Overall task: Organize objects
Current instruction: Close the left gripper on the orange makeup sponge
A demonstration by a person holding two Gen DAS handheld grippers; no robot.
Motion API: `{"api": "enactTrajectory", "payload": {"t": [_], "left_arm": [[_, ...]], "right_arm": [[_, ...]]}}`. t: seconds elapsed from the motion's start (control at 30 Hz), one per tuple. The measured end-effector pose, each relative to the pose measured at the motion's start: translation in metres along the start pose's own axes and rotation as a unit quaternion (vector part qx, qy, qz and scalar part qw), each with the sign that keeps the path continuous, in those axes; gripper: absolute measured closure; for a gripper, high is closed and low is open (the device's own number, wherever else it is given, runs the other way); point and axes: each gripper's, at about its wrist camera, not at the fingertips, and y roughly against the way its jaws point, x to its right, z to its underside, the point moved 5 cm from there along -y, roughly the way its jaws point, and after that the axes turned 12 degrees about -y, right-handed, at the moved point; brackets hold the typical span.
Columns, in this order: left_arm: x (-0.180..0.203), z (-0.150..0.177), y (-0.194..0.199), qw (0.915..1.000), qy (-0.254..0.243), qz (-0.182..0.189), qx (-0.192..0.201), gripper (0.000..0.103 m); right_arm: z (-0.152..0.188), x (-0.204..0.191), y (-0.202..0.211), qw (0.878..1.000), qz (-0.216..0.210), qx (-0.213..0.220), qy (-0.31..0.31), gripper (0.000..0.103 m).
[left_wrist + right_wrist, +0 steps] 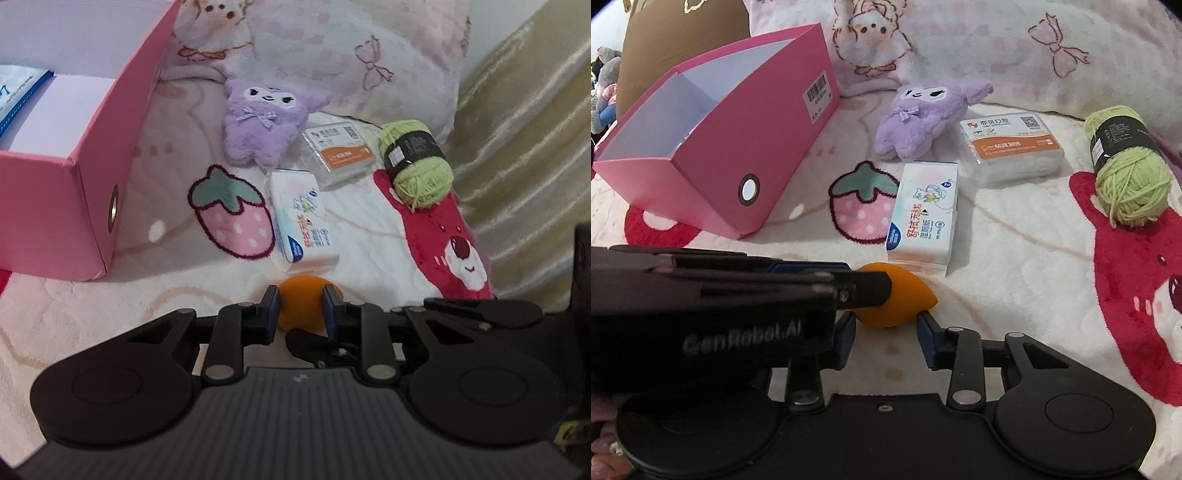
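An orange teardrop sponge (301, 295) lies on the patterned blanket, and my left gripper (301, 307) is shut on it, a pad pressed against each side. In the right wrist view the left gripper (873, 282) comes in from the left and covers the upper left of the sponge (890, 306). My right gripper (886, 328) is just behind the sponge, whose near end sits between its fingertips. Its pads are close on both sides, but contact is not clear. The open pink box (92, 166) (757, 122) stands to the left.
Beyond the sponge lie a tissue pack (923, 218), a purple plush (919, 122), a clear plastic box with an orange label (1012, 147) and a green yarn ball (1126, 173). A blue-and-white pack (18, 96) is in the pink box. A pillow (997, 44) lies behind.
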Motion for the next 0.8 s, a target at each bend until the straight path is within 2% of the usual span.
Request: {"api": "enactTrajectory", "payload": {"t": [0.13,0.2,0.27,0.4,0.43,0.47,0.6,0.8], "left_arm": [[-0.008,0.001,-0.002,0.9995,0.028,0.009,-0.006,0.078],[-0.008,0.001,-0.002,0.9995,0.029,0.009,-0.004,0.078],[-0.009,0.002,-0.002,0.9996,0.029,0.008,-0.004,0.078],[-0.008,0.002,-0.002,0.9997,0.023,0.003,-0.002,0.078],[-0.008,0.002,-0.002,0.9998,0.021,0.002,-0.001,0.078],[-0.008,0.002,-0.001,0.9998,0.022,0.003,-0.001,0.078],[-0.006,0.001,0.004,0.9997,0.022,0.005,0.002,0.081],[0.002,0.003,0.015,1.0,-0.005,-0.007,0.003,0.081]], "right_arm": [[0.0,-0.002,-0.002,1.0,0.014,-0.001,0.004,0.061],[0.001,-0.003,-0.002,0.999,0.03,0.002,0.012,0.047],[0.0,-0.001,-0.001,0.999,0.043,0.007,0.016,0.043],[-0.002,0.001,-0.002,0.999,0.038,0.011,0.013,0.045],[-0.002,0.001,-0.003,0.999,0.033,0.012,0.015,0.048],[-0.002,0.0,-0.003,0.999,0.025,0.011,0.018,0.057],[-0.001,-0.004,0.001,0.999,0.015,0.022,0.031,0.058],[0.001,-0.012,0.008,0.998,0.013,0.029,0.057,0.06]]}}
